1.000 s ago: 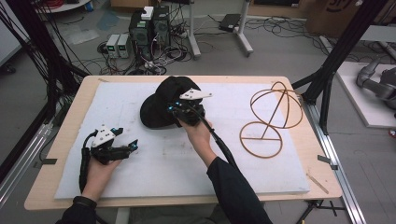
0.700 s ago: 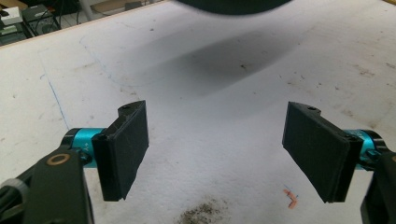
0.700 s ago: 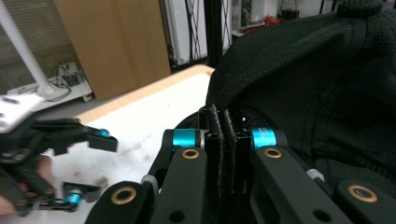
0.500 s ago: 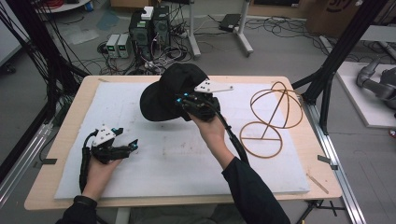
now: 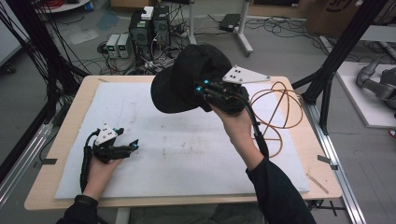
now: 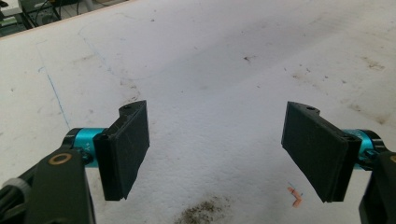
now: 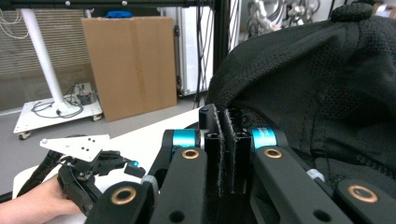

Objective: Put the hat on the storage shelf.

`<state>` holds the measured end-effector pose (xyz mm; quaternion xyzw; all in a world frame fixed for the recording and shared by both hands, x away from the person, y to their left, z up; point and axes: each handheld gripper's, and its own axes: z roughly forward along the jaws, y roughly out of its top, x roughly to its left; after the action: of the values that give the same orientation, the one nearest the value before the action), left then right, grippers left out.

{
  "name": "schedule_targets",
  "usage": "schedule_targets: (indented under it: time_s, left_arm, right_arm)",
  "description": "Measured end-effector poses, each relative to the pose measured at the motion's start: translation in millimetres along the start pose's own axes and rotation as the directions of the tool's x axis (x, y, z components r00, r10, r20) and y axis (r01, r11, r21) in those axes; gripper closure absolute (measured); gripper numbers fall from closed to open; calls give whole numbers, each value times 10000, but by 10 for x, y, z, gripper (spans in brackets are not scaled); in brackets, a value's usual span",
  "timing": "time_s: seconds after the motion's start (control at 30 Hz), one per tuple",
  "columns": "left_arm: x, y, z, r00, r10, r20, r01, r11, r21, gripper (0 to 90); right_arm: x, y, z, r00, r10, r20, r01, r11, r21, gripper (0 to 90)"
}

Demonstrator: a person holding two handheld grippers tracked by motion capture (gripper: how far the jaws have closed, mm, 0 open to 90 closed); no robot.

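A black cap point(image 5: 189, 77) hangs in the air above the back middle of the table, lifted clear of the white mat. My right gripper point(image 5: 205, 93) is shut on the cap's edge; in the right gripper view the two pads point(image 7: 224, 144) press together on the black fabric of the cap point(image 7: 327, 79). My left gripper point(image 5: 133, 146) rests low over the mat at the front left, open, with nothing between its pads point(image 6: 126, 144). The other hand with the left gripper point(image 7: 86, 172) appears farther off in the right gripper view.
A wire stand of wooden-coloured hoops point(image 5: 280, 105) stands at the right of the white mat point(image 5: 187, 158), close behind my right hand. The wooden table edge point(image 5: 51, 154) frames the mat. Black frame posts point(image 5: 334, 70), cables and equipment boxes surround the table.
My right gripper has lifted the cap off the mat and carried it up and to the right, toward the wire stand. The left gripper has stayed put.
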<state>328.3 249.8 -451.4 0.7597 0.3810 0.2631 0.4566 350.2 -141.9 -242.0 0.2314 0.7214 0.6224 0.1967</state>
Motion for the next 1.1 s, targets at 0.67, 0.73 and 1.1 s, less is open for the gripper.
schedule_targets:
  time_s: [0.67, 0.73, 1.1]
  left_arm:
    - [1, 6, 15, 9999, -66, -82, 68, 9998, 173, 236]
    - [3, 7, 14, 9999, -80, -73, 82, 9998, 201, 237]
    - [-1, 11, 27, 9999, -68, -140, 72, 9995, 291, 238]
  right_arm:
    - [-225, 267, -961, 9964, -236, 810, 276, 9984, -489, 885]
    - [-285, 264, -1123, 9950, -193, 982, 250, 9981, -564, 885]
    - [-452, 209, -1517, 9887, -29, 1498, 130, 9977, -664, 884]
